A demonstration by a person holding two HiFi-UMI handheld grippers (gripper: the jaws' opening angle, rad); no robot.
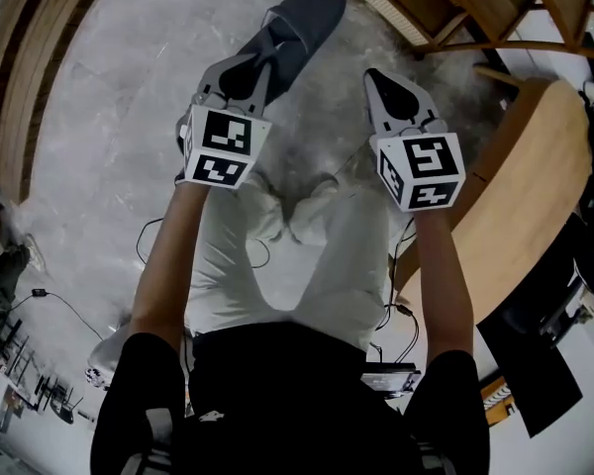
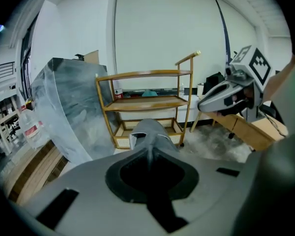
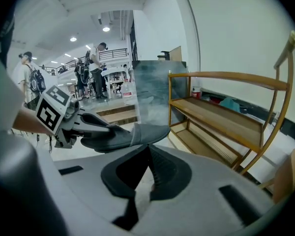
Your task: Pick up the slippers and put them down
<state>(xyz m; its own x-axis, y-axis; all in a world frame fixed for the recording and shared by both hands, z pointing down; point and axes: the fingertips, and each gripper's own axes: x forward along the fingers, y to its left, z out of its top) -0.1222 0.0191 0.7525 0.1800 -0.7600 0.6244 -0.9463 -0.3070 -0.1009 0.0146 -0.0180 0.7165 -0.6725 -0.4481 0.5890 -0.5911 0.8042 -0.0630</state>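
1. Shut on a grey slipper, the left gripper's jaws hold it pointing away at centre frame.
2. Right gripper jaws meet at their tips with nothing between them.
3. Its view alone shows the slipper side-on at left, level and in the air, plus people at upper left.
4. Left gripper view puts a shelf behind the slipper.
5. Only the head view shows both grippers side by side and apart, over the floor, with the slipper at upper centre.
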